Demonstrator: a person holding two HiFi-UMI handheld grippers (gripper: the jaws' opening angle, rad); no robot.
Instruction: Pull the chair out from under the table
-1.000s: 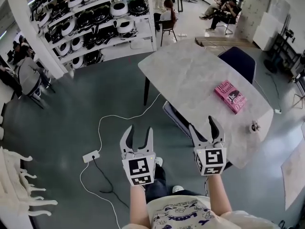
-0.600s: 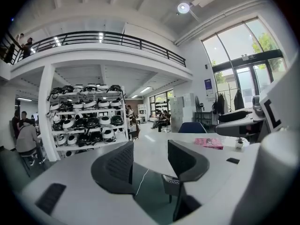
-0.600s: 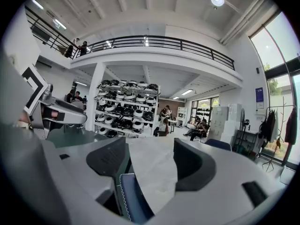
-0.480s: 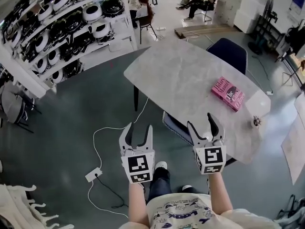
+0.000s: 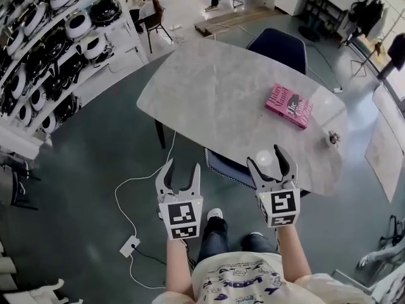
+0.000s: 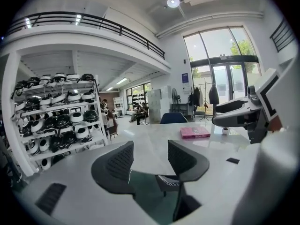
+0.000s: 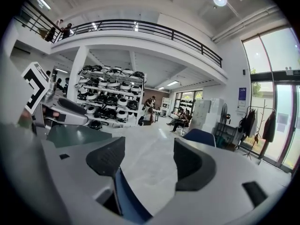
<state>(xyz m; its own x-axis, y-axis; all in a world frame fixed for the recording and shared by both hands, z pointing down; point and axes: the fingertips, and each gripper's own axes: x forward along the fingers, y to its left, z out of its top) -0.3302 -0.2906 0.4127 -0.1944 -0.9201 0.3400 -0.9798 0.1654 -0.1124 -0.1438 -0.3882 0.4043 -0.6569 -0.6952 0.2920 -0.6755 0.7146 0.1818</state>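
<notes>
A dark blue chair [image 5: 223, 165] with a patterned edge is tucked under the near side of the grey marble table [image 5: 221, 94]. In the left gripper view the chair [image 6: 169, 182] shows just below the jaws, and in the right gripper view its blue back [image 7: 125, 198] rises between the jaws. My left gripper [image 5: 181, 170] hangs open over the floor, left of the chair. My right gripper [image 5: 268, 159] is open at the table's near edge, above the chair. Neither holds anything.
A pink book [image 5: 289, 106] and a small object [image 5: 333, 137] lie on the table. A second blue chair [image 5: 279, 47] stands at the far side. Shelves of black and white round items [image 5: 44, 49] fill the left. A white cable and power strip [image 5: 130, 246] lie on the floor.
The table and chair have drawn nearer in the head view and swung leftward. Both grippers have come forward toward the chair, still open and empty.
</notes>
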